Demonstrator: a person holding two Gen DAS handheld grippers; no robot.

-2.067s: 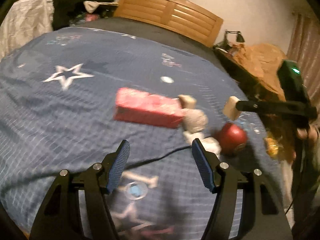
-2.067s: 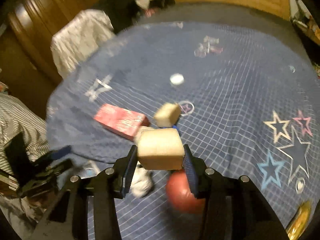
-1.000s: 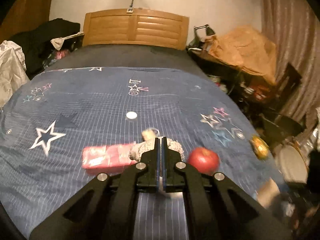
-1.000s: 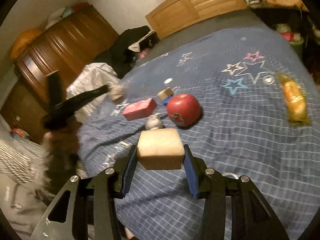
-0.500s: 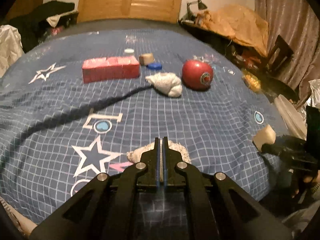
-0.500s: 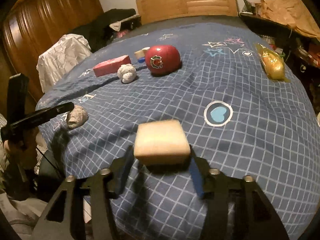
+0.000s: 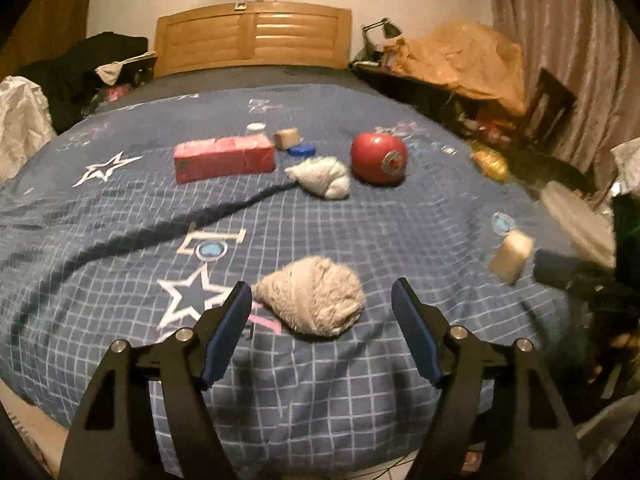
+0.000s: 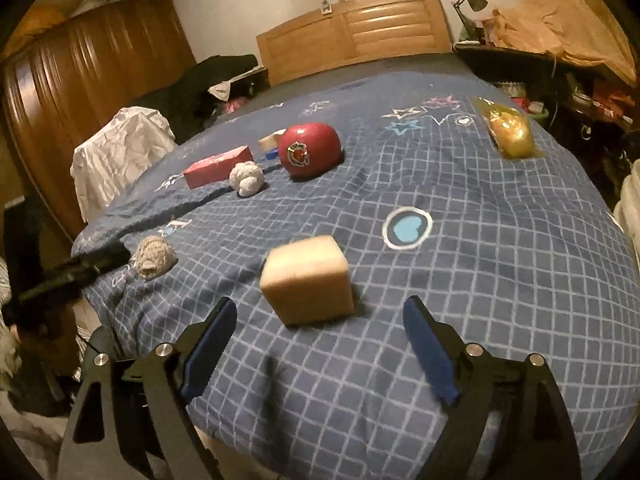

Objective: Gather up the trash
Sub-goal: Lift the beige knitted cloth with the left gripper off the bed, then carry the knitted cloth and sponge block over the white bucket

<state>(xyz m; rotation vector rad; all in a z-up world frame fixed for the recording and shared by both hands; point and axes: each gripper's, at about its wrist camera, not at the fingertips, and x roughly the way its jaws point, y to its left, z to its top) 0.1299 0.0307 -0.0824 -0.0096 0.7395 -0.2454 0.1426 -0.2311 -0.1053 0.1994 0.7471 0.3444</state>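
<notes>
A crumpled grey-beige paper wad (image 7: 312,304) is seen lying on the blue grid-patterned star bedspread (image 7: 120,216) near its close edge, between the opening jaws of the left gripper (image 7: 322,312), whose blue pads are not touching it. A tan sponge-like cube (image 8: 307,279) rests on the same bedspread just beyond the right gripper (image 8: 316,328), whose jaws are likewise opening and clear of it. Farther off, a red rectangular box (image 7: 224,158), a white crumpled wad (image 7: 322,178) and a red apple-shaped ball (image 7: 378,158) are laid in a row.
</notes>
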